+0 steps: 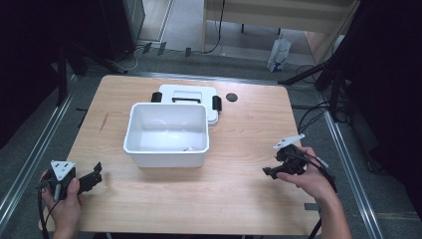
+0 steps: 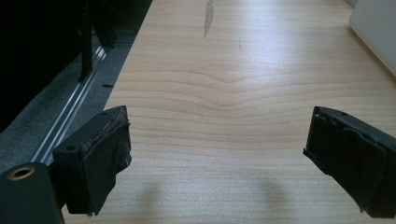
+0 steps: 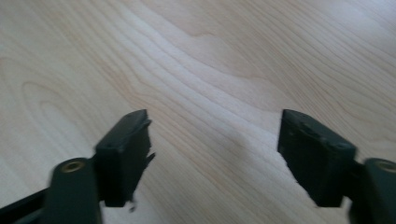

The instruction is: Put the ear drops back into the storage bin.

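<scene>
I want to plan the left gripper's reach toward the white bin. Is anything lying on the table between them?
Nothing visible does. The left gripper hovers open over bare wood near the table's front left corner, and the stretch up to the white bin is plain tabletop. The bin's lid lies behind it, out of that path.

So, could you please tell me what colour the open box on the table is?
The box is white, seen best in the high view.

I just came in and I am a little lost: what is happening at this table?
A person holds a black two-jaw gripper in each hand over a light wooden table. The left gripper and right gripper are both open and empty. Between them stands an open white plastic box; its white lid with black latches lies behind it.
</scene>
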Demonstrator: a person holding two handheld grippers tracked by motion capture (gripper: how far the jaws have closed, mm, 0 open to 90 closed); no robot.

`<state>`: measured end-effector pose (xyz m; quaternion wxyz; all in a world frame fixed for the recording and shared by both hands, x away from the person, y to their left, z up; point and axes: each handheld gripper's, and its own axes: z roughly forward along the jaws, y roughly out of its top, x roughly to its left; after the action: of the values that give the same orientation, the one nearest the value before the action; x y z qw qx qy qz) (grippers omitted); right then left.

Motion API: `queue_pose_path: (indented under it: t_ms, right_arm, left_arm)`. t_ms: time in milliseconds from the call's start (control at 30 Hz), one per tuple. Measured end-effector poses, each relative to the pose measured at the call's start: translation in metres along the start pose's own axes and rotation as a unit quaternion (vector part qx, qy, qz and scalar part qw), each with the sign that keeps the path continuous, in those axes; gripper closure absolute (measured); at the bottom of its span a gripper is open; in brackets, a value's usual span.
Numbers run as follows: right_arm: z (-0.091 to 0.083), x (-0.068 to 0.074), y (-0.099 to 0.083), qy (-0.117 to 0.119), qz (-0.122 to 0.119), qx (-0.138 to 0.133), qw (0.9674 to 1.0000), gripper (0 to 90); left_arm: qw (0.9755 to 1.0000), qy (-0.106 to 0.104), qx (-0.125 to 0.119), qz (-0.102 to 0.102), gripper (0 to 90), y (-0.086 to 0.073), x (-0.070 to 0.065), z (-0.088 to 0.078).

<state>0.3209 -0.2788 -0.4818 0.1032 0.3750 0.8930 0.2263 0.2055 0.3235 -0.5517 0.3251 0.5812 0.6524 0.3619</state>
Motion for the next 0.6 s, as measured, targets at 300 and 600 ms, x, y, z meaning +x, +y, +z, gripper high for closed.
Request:
queue_pose_path:
  t_ms: [300, 600]
  right_arm:
    - [0.005, -0.002, -0.054, -0.019, 0.074, -0.088, 0.9932, 12.4]
    - [0.011, 0.010, -0.103, -0.011, 0.132, -0.200, 0.9708, 0.0]
  left_arm:
    - [1.0000, 0.004, 0.002, 0.002, 7.5, 0.000, -0.001, 0.000]
    - [1.0000, 0.008, 0.001, 0.005, 7.5, 0.000, -0.001, 0.000]
